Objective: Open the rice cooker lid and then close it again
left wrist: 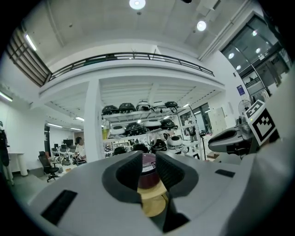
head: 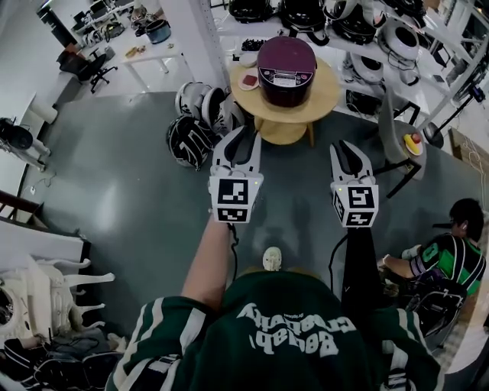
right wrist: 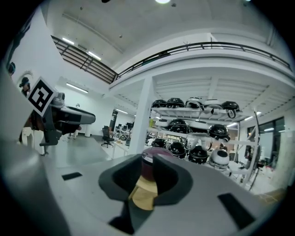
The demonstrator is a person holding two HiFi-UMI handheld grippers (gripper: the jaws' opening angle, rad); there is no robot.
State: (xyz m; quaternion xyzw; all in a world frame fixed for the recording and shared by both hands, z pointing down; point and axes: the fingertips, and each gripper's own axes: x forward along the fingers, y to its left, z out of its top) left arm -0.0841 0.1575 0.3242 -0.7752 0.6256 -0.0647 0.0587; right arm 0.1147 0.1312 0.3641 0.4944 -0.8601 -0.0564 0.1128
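A maroon rice cooker (head: 285, 70) with its lid down stands on a round wooden table (head: 325, 99) ahead of me. Both grippers hang in the air over the grey floor, short of the table and pointing at it. My left gripper (head: 244, 134) has its jaws a narrow gap apart with nothing between them. My right gripper (head: 348, 147) is likewise slightly apart and empty. In the left gripper view the cooker (left wrist: 148, 171) shows far off through the gap of the left gripper (left wrist: 148, 159). The right gripper view frames the cooker (right wrist: 148, 168) the same way between the right gripper's (right wrist: 147, 161) jaws.
A small red dish (head: 249, 79) lies on the table left of the cooker. Several black and white cookers (head: 200, 118) sit on the floor left of the table. Shelves (head: 367, 23) of more cookers stand behind. A stand (head: 412, 143) and a seated person (head: 451, 252) are at the right.
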